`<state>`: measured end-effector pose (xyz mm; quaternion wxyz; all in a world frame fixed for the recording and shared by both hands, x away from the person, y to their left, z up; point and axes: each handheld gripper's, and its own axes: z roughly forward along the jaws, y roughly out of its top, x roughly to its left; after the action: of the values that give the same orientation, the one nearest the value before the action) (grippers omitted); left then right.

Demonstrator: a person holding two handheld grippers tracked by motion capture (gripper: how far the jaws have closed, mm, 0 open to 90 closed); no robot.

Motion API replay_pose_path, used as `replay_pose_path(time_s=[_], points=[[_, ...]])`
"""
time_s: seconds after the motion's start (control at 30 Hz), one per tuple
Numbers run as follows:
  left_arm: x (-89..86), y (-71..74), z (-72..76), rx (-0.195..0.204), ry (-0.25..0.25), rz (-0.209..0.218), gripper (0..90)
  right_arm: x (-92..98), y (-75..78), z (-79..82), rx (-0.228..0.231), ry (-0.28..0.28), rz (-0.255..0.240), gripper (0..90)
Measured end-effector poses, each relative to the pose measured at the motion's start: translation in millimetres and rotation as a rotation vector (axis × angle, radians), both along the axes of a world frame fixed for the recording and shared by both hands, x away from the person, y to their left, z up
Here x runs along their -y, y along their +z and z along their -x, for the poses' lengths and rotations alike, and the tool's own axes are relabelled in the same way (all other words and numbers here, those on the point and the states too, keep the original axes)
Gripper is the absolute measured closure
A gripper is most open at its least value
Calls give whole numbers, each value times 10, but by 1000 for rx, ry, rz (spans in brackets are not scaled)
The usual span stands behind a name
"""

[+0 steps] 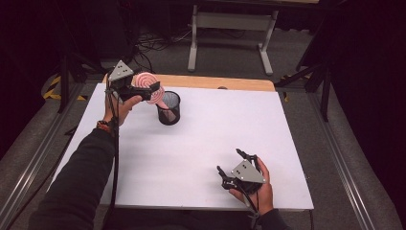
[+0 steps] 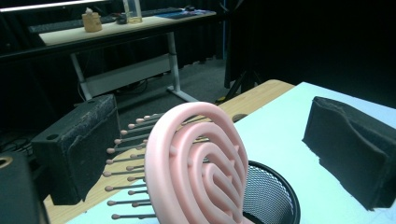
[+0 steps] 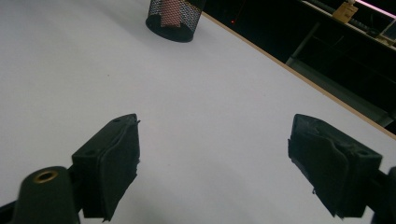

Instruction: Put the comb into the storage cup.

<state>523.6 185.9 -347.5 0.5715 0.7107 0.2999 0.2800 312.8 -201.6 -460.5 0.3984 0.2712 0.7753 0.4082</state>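
Pink hairbrush stood handle-down in the black mesh cup, at the bench's 11 o'clock. Left gripper sat around the brush head, fingers released, pads clear of it. Right gripper, at 5 o'clock, fingers released, nothing between them.

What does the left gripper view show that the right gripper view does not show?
Left gripper view: the pink hairbrush with its spiral head and pins, standing between that gripper's open jaws with gaps on both sides, its lower end in the black mesh cup. Right gripper view: the right gripper with its jaws open over bare white table. Both: the mesh cup, the white table and its wooden edge.
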Motion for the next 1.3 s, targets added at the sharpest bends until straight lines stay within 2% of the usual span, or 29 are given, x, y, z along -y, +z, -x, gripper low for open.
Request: replay_pose_path(time_s=[0.03, 0.1, 0.2, 0.47, 0.9, 0.93, 1.1, 1.2, 1.3], points=[[-8, 12, 11, 13, 0, -11, 45, 1, -1, -2, -1, -2, 1, 168], [-14, 18, 18, 12, -2, -10, 43, -1, -1, -1, -2, -1, 0, 168], [-28, 58, 54, 41, -12, -8, 43, -6, 5, 6, 7, 1, 4, 166], [-46, 153, 143, 76, -38, -32, 50, 6, 14, 11, 17, -5, -14, 165], [-68, 202, 207, 89, -64, -47, 58, 5, 18, 17, 25, -8, -18, 162], [-59, 218, 227, 97, -66, -64, 58, 7, 18, 17, 27, -9, -20, 162], [-61, 243, 258, 107, -74, -84, 62, 14, 25, 19, 37, -18, -24, 160], [-67, 247, 278, 109, -82, -70, 62, 20, 30, 20, 41, -22, -26, 160], [-46, 249, 328, 119, -81, -91, 70, 18, 30, 21, 44, -22, -28, 159]])
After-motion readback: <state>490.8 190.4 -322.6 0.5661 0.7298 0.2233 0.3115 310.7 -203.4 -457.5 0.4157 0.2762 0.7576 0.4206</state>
